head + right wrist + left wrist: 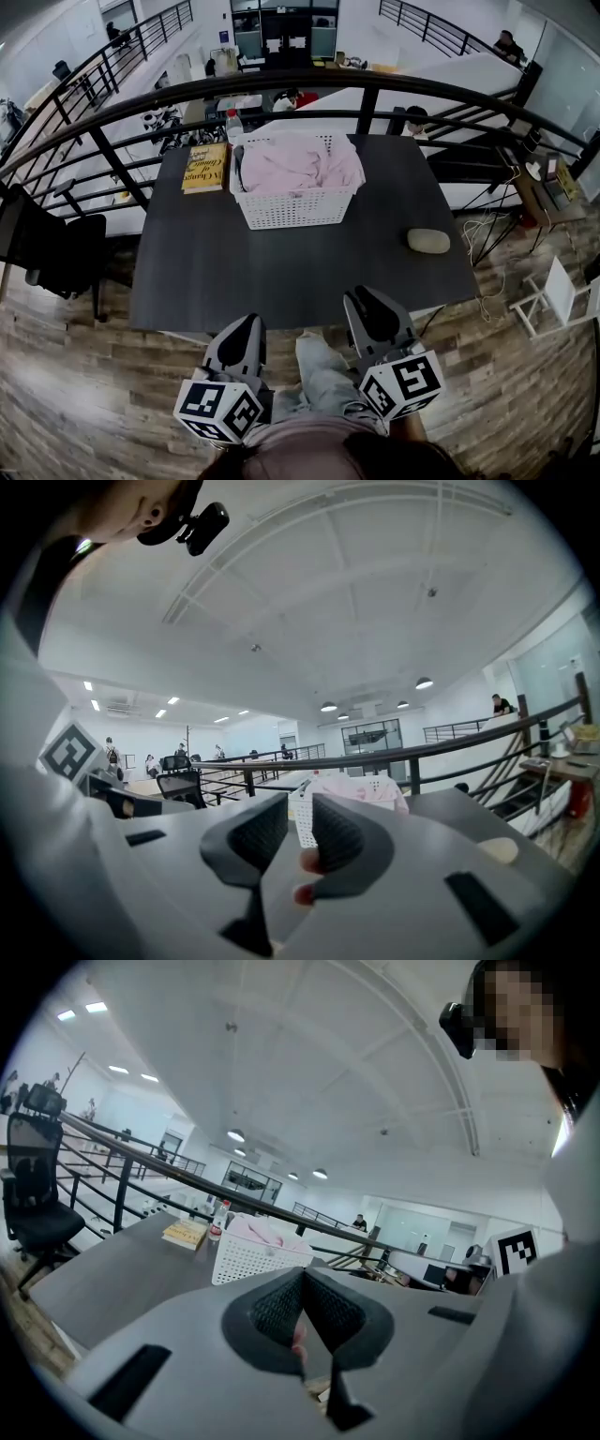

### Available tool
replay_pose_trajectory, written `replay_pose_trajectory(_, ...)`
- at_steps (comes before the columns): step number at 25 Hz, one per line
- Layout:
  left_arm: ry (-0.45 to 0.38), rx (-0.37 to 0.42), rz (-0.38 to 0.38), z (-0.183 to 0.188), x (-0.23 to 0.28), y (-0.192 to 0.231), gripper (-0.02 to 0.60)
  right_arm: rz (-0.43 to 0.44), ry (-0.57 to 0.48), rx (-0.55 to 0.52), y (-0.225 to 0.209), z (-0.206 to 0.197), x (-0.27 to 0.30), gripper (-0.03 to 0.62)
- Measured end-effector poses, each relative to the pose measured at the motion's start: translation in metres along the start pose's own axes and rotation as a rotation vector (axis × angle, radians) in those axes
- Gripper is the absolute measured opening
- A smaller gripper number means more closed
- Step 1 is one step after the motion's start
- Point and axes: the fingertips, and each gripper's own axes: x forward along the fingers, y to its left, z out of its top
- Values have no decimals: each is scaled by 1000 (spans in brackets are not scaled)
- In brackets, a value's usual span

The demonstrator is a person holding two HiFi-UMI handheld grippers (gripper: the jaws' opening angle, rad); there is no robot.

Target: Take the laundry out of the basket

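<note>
Dark tabletop (281,272), head view: white basket (294,208) of pink laundry (298,164) sits far, centred ahead of both grippers. Left gripper view: left gripper (302,1274) is pressed together, empty. Right gripper view: right gripper (298,819) stands slightly parted, empty.

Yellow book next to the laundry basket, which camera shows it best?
The head view: it looks down on the whole cover of the yellow book, left of the basket. The left gripper view shows it small and nearly edge-on; the right gripper view does not show it.
</note>
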Motion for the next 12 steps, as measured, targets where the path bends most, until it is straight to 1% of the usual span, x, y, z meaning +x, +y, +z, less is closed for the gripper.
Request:
replay_pose_trajectory(8,0,22,15,13,46,18,-3,14,-9,13,-30,1,47,108)
replay_pose_trajectory(12,0,30,21,26,73,27,-3,37,-6,8,-42,8,77,120)
